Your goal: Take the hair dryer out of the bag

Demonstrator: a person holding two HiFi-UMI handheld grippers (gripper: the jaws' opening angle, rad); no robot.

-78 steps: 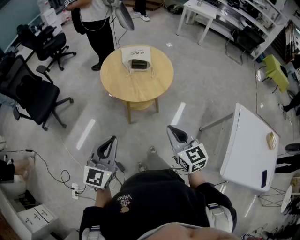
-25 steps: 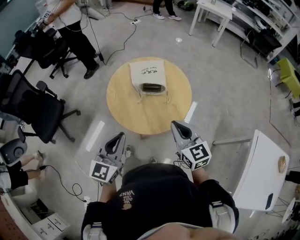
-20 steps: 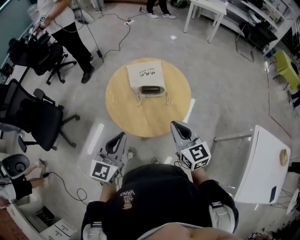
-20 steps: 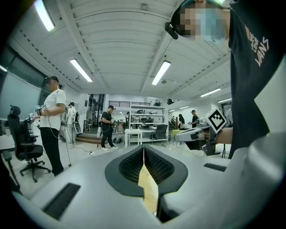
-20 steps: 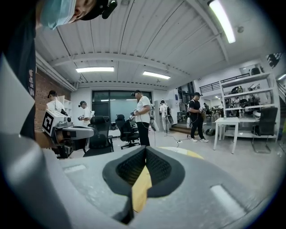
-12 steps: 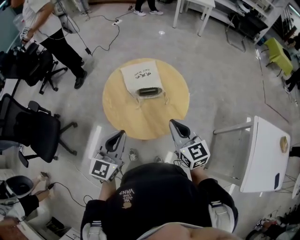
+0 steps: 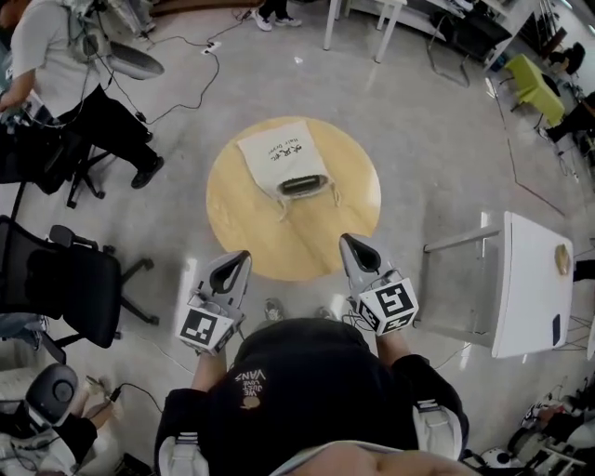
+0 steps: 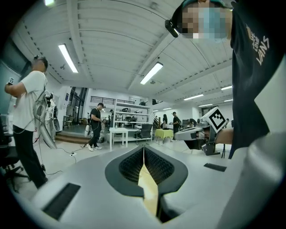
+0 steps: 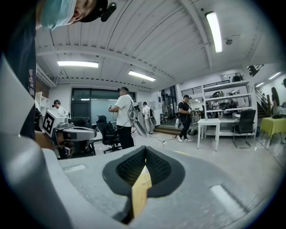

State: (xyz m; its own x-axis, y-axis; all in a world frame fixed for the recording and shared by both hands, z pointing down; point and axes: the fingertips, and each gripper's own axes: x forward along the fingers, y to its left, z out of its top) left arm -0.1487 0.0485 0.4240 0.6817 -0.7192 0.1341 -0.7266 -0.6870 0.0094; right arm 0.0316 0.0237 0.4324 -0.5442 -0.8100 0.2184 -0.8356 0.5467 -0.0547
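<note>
A white cloth bag point(image 7: 277, 154) lies on the far half of the round wooden table point(image 7: 321, 232). A dark hair dryer point(image 7: 299, 185) shows in the bag's open mouth, which faces me. My left gripper point(image 7: 241, 257) is shut and empty, its tips at the table's near left edge. My right gripper point(image 7: 348, 243) is shut and empty over the near right edge. Both are well short of the bag. In the left gripper view the jaws point(image 8: 144, 150) are pressed together, and the right gripper point(image 8: 195, 133) shows alongside. In the right gripper view the jaws point(image 9: 145, 153) are likewise together.
A black office chair point(image 7: 58, 284) stands on the floor to the left. A white table point(image 7: 536, 284) stands to the right. A person point(image 7: 56, 79) is at the upper left with cables point(image 7: 191, 79) on the floor. More white tables point(image 7: 372, 11) are far behind.
I have walked up to the round table, so both shut grippers now reach its near edge. The person at the upper left has shifted farther left.
</note>
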